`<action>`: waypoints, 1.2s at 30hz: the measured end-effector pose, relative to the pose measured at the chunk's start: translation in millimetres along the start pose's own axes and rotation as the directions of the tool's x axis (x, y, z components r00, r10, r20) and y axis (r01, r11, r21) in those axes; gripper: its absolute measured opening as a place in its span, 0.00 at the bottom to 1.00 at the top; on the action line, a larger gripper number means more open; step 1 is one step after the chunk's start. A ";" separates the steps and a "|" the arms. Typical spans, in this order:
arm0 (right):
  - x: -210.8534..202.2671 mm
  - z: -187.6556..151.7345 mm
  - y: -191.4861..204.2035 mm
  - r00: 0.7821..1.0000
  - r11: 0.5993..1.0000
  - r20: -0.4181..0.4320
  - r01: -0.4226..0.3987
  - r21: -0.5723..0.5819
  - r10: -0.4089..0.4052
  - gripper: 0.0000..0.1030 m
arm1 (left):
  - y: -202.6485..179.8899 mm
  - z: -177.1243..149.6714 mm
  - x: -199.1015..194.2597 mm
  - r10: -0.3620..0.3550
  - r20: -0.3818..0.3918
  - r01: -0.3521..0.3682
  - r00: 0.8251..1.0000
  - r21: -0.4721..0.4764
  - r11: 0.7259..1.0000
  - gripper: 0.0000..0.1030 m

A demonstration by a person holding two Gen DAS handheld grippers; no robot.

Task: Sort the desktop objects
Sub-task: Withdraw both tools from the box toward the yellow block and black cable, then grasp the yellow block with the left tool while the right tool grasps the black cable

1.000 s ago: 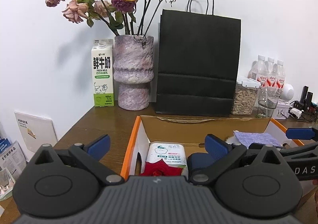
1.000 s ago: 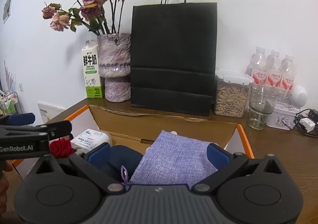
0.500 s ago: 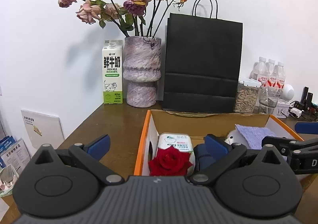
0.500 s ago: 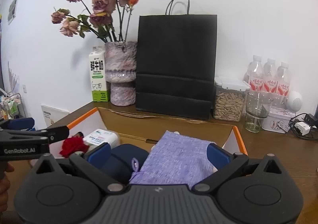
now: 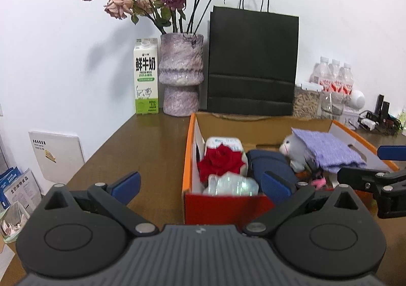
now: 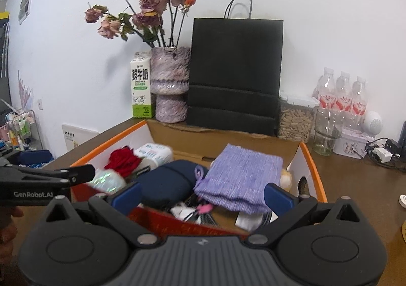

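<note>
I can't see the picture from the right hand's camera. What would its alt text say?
An open orange-edged box on a brown table holds a purple cloth, a navy pouch and a red rose; the right tool hangs open over it. Behind stand a black bag, a vase and a milk carton.

Cardboard box (image 5: 188,159), woven pouch (image 6: 238,179), wood desk (image 5: 142,149)

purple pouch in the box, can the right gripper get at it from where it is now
Probably yes. The purple pouch lies on top of the pile in the box, uncovered, right ahead of the open right gripper, with nothing between them.
</note>
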State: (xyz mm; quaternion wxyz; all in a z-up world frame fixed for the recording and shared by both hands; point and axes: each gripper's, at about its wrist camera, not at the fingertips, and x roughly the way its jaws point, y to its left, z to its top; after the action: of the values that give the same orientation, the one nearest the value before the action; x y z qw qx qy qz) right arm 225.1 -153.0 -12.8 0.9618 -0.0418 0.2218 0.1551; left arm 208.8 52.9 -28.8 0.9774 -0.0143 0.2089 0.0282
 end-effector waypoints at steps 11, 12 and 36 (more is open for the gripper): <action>0.3 -29.0 22.1 0.996 1.000 -0.095 0.002 -0.009 -0.003 1.00 | 5.4 -18.1 11.1 -0.032 -0.126 0.032 0.992 0.005 0.999 1.00; 2.8 -30.8 22.7 0.994 1.000 -0.106 0.002 -0.006 -0.002 1.00 | 6.6 -19.9 12.8 -0.033 -0.137 0.034 0.990 0.004 0.999 1.00; 35.9 -51.9 36.2 0.977 0.999 -0.214 -0.016 0.029 0.021 0.76 | 1.6 -36.7 27.0 -0.112 -0.229 0.118 0.967 0.014 0.993 0.52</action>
State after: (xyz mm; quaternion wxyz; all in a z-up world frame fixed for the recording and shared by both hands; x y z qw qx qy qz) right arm 222.7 -116.4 -75.6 0.9313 -0.0432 0.3266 0.1557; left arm 218.3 54.4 -73.4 0.9471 -0.0160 0.3189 -0.0333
